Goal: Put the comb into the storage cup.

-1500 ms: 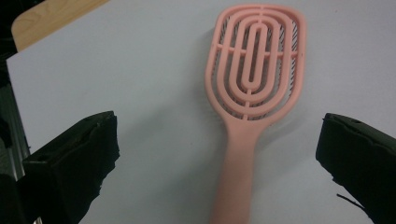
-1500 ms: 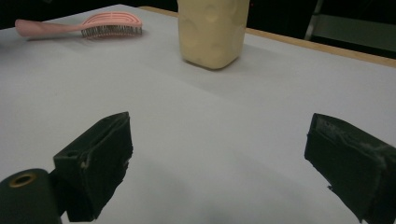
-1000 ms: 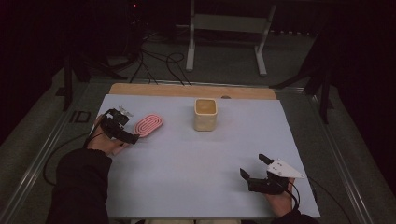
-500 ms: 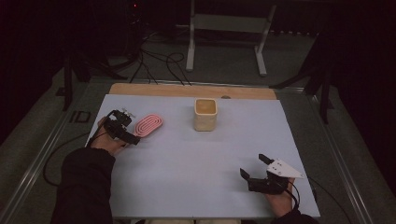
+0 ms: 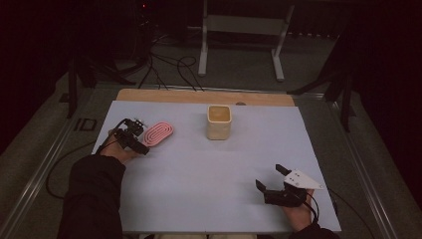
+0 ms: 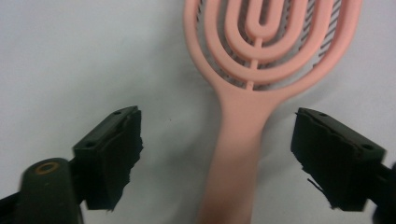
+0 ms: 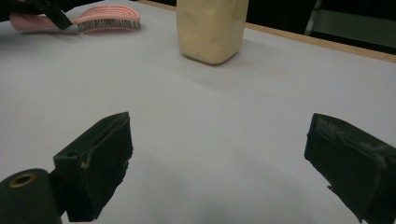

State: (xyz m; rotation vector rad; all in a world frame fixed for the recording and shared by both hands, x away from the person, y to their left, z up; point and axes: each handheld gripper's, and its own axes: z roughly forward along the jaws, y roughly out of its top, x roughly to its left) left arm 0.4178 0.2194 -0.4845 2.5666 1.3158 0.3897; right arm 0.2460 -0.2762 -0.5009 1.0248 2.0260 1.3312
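A pink hairbrush (image 6: 261, 60) with looped, open ribs (bristles facing down) lies flat, left of the cream cup (image 5: 219, 122). The left gripper (image 6: 217, 156) straddles its handle, jaws just closing, not yet touching. The right gripper (image 5: 271, 179) rests open, well apart.

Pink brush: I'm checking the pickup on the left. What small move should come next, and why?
Probably finish closing the left tongs on the brush handle. In the left gripper view the handle lies between the jaws, which have just been closing, but a gap shows on each side, so nothing is gripped yet. The handle sits a little nearer one jaw, so a slight centring may help. The right tongs rest open, far off.
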